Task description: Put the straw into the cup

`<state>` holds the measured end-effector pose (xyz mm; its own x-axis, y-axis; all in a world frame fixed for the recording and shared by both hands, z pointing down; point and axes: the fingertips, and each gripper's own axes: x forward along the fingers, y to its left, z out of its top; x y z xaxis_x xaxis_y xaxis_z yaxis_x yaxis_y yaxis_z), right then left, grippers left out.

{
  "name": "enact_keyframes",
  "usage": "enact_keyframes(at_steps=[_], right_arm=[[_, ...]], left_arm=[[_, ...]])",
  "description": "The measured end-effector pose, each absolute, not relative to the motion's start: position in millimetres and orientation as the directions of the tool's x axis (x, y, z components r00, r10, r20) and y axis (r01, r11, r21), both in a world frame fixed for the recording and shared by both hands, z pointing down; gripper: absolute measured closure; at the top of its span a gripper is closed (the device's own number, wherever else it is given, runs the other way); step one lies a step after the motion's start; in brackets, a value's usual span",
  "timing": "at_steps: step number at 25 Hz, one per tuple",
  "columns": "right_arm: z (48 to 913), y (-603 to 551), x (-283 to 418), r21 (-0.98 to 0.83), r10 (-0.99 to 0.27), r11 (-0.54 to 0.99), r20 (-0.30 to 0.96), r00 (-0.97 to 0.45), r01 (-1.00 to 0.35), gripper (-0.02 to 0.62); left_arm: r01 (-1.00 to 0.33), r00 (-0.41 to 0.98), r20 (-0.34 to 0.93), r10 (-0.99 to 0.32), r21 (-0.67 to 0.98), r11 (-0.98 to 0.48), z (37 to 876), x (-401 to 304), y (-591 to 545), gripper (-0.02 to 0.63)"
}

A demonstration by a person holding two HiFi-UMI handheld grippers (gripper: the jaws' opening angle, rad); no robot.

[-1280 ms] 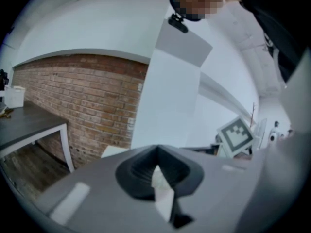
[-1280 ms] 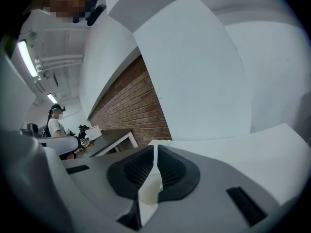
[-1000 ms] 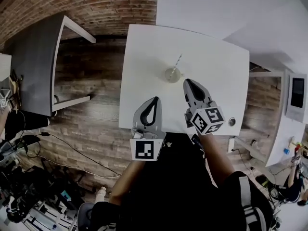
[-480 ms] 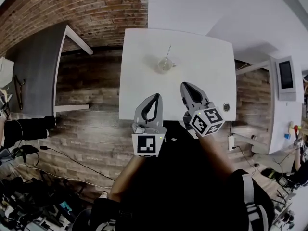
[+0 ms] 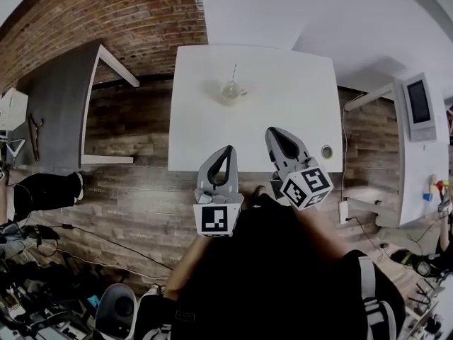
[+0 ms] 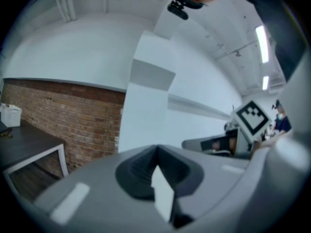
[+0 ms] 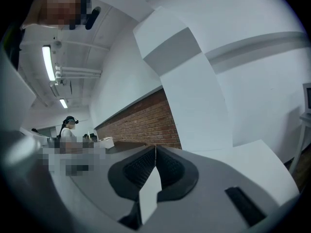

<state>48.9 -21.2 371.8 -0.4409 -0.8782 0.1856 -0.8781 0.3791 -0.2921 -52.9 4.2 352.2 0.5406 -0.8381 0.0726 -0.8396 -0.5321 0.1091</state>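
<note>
A: Where is the cup?

B: The cup (image 5: pixel 231 91) stands on the white table (image 5: pixel 283 119), toward its far side and a little left of the middle. It looks clear, though it is small in the head view.

A: And the straw?

B: The straw (image 5: pixel 234 74) is in the cup. Its free end sticks up past the rim and leans toward the far edge.

A: What about the left gripper?

B: The left gripper (image 5: pixel 228 148) hangs at the table's near edge, well apart from the cup. In its own view the jaws are pressed together tip to tip, with nothing between them.

A: The right one?

B: The right gripper (image 5: pixel 271 130) is just right of the left one, with its tips over the near part of the tabletop. It is also well apart from the cup. Its jaws meet along one line too, and nothing is clamped there.

A: What do the gripper views look at?

B: Both look upward at white walls and a brick wall (image 6: pixel 73 110). The left gripper view also catches the right gripper at its right side.

A: Anything else around?

B: A small round disc (image 5: pixel 326 151) sits by the table's near right corner. A grey table (image 5: pixel 49 105) stands to the left, and a wooden floor (image 5: pixel 127 190) lies under both.
</note>
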Motion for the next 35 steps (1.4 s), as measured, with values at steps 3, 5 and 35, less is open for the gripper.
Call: enact_keyframes(at_steps=[3,5,35], right_arm=[[368.2,-5.4,60.0,-0.296,-0.87,0.398,0.179,-0.46,-0.868,0.584],[365.9,6.0,67.2,-0.294,-0.862,0.414,0.177,-0.475,-0.862,0.584],[371.6,76.1,97.8,-0.304,-0.8,0.511,0.172,-0.574,-0.804,0.588]], left_arm=[[-0.851,0.523,0.102,-0.846,0.103,-0.514,357.5,-40.4,17.6,0.602],[-0.858,0.513,0.123,-0.849,0.088,-0.506,360.8,-32.0,27.7,0.603],[-0.916,0.402,0.112,-0.909,0.057,-0.398,356.8,5.6,83.4,0.603]])
